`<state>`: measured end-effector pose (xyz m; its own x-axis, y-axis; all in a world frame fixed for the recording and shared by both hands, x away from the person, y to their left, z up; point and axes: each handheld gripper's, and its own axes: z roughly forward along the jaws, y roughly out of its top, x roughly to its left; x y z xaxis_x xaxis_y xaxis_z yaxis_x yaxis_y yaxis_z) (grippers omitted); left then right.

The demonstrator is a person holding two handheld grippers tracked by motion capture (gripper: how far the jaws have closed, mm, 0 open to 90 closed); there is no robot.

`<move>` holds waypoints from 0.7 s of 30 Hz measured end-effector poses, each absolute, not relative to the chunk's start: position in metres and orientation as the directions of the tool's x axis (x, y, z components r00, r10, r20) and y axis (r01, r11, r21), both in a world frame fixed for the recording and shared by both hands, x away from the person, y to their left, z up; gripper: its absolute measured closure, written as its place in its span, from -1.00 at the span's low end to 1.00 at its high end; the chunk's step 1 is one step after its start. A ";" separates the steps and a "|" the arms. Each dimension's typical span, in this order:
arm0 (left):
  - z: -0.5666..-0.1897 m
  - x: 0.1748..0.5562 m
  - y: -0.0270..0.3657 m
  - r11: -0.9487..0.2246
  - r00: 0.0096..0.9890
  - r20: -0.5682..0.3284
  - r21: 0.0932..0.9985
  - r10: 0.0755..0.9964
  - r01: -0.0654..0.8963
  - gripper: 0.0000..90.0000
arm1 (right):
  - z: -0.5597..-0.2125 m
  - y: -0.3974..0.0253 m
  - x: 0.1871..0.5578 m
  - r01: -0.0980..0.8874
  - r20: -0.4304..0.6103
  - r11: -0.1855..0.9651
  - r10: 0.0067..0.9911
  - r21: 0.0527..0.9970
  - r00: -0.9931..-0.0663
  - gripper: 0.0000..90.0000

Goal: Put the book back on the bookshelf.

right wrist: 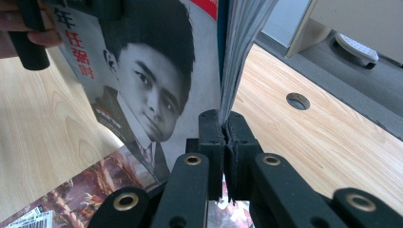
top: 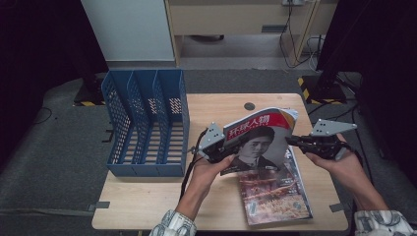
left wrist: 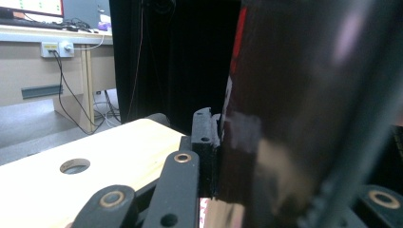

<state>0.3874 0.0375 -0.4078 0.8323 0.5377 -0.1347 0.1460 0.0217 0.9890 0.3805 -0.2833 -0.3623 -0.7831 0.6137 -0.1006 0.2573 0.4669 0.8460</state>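
Far left of the table point(top: 147, 196): blue file rack point(top: 146, 125), three upright slots, mesh walls. All three slots look empty from the high view.

Left hand-held gripper point(top: 222, 146), just right of the rack: jaws closed on the left edge of the portrait magazine point(top: 258, 142). In the left gripper view the glossy cover point(left wrist: 294, 109) sits hard against the one visible jaw, blurred and very close; the hold looks to be at the edge only.

Centre: the magazine is lifted off the table, tilted up, cover facing the person, held between both tools. Under it a second magazine point(top: 275, 194) with a reddish cover lies flat near the table's front right.

Right hand-held gripper point(top: 290, 140): jaws almost fully shut on the magazine's right edge. In the right gripper view the pinch point(right wrist: 223, 130) takes the cover side, while the page block point(right wrist: 242, 38) fans loose above the jaws.

Risks, as judged from here:
- Pages are spreading on the right; if that grip has only part of the thickness, the rest may flop open and catch on a slot wall.
- Both holds are thin edge pinches on glossy paper; a quick swing toward the rack could let it slip.
- The magazine bows between the tools; pushing them together would buckle it.
- Its lower corner hangs close over the flat magazine and could drag it.
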 end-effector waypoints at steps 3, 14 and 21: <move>-0.409 0.386 0.037 0.007 0.838 -0.122 0.990 0.532 0.140 0.75 | -0.363 -0.284 0.380 0.260 -0.097 0.464 0.616 0.847 -0.782 0.94; -0.410 0.382 0.037 0.005 0.848 -0.120 0.991 0.517 0.137 0.82 | -0.367 -0.287 0.379 0.268 -0.070 0.433 0.622 0.861 -0.780 0.79; -0.409 0.379 0.035 -0.007 0.857 -0.098 0.993 0.506 0.117 0.84 | -0.375 -0.287 0.382 0.262 -0.066 0.425 0.617 0.866 -0.784 0.41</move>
<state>0.3788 0.0355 -0.4092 0.8571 0.5059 -0.0976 0.1174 -0.0072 0.9931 0.3820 -0.2875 -0.3746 -0.7838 0.6175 -0.0657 0.2622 0.4250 0.8664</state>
